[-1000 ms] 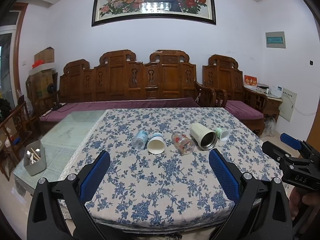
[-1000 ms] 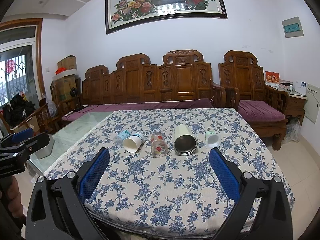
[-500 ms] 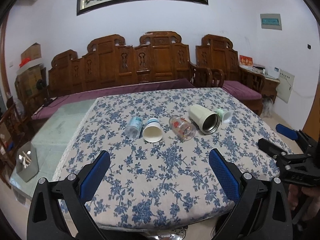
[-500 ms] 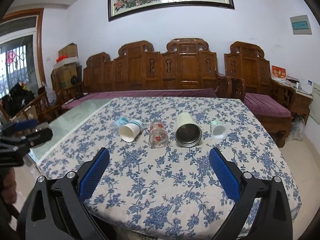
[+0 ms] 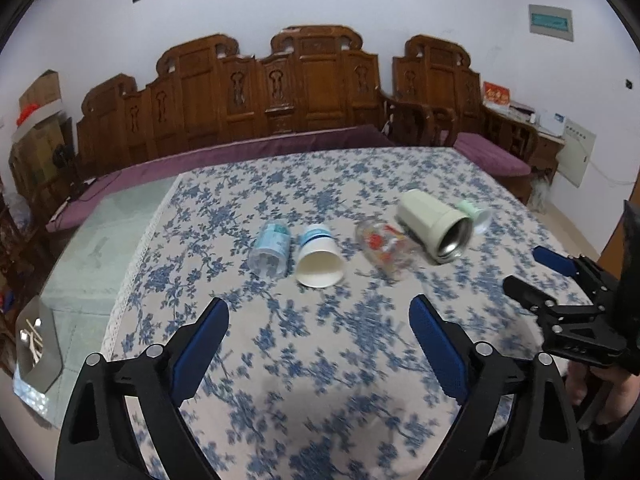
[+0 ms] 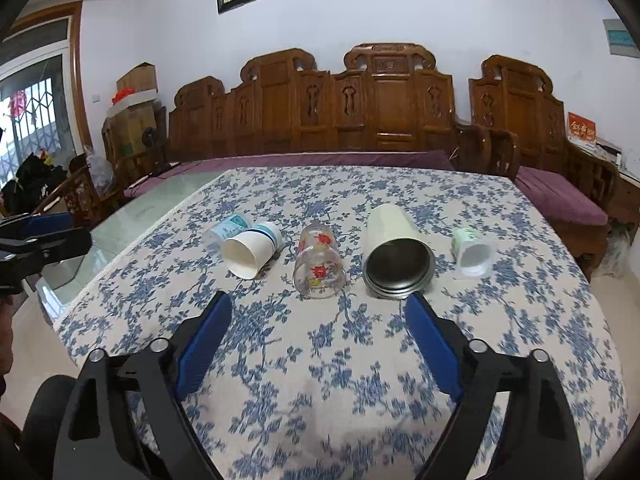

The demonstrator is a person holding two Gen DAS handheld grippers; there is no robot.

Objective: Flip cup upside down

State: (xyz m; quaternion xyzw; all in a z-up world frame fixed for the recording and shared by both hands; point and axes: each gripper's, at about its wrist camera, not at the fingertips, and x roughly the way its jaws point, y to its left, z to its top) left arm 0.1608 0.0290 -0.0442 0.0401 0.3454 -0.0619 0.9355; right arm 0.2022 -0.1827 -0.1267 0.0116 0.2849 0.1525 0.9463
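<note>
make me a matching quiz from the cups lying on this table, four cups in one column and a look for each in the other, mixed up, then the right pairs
Things:
1. paper cup
2. glass cup
3. steel-lined tumbler
4. small green cup

Looks:
A. clear with red flowers
B. cream outside, dark metal inside
C. white with a blue band
D. pale green, at the right end of the row

Pairs: 1-C, 2-A, 3-B, 4-D
</note>
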